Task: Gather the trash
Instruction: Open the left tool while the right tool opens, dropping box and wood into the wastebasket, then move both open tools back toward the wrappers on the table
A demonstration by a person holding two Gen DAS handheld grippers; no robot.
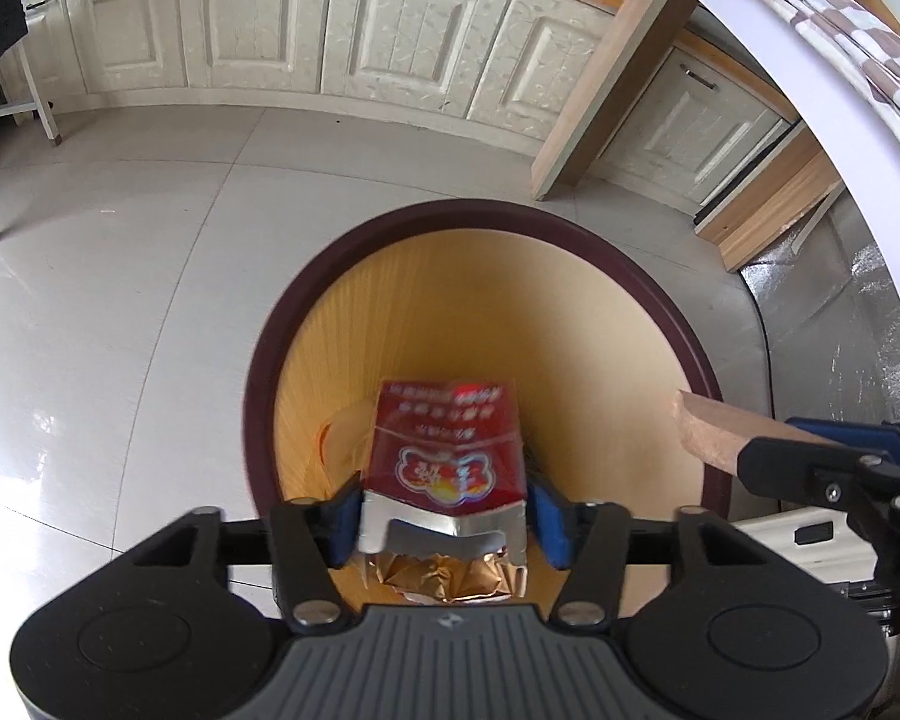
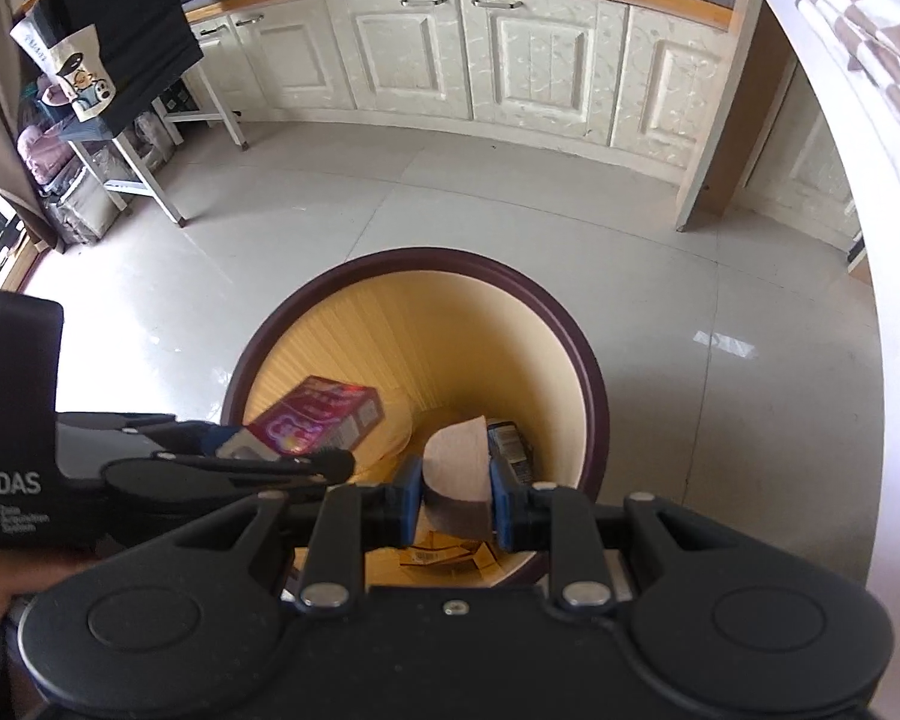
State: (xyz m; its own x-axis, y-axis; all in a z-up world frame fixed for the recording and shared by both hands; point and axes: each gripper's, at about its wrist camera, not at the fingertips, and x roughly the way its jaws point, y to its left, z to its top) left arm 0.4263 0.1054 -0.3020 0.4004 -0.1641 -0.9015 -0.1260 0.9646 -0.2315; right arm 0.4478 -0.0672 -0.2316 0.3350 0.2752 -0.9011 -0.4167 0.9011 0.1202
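Hanging over the round bin (image 1: 480, 210) on the tiled floor (image 2: 330, 210), both hands have trash right above its mouth, so the job looks well past the gathering and into the dropping.

The left gripper (image 1: 447, 510) points steeply down into the bin with a red foil-lined pack (image 1: 444, 450) between its blue fingers (image 1: 345, 516). The pack's torn silver end is toward the camera and its far end hangs well inside the yellow wall. The pads stand right at its sides with barely any squeeze on them. The pack is smeared while the fingers are sharp, so I judge it released and slipping free, though that is a close call. From the right wrist view the pack lies tilted against the left side of the rim.

The right gripper (image 2: 453, 498) is clenched on a curved tan cardboard piece (image 2: 456, 468), pinched flat between its pads. It is held above the near right part of the opening and not let go.

Down in the bin some trash already lies: a dark printed packet (image 2: 510, 447) against the right wall and gold wrappers (image 2: 444, 555) at the bottom near the camera.

What is left, as far as I can judge: the pack must fall clear and the cardboard must be dropped after it. Whether more rubbish waits elsewhere, neither view shows.
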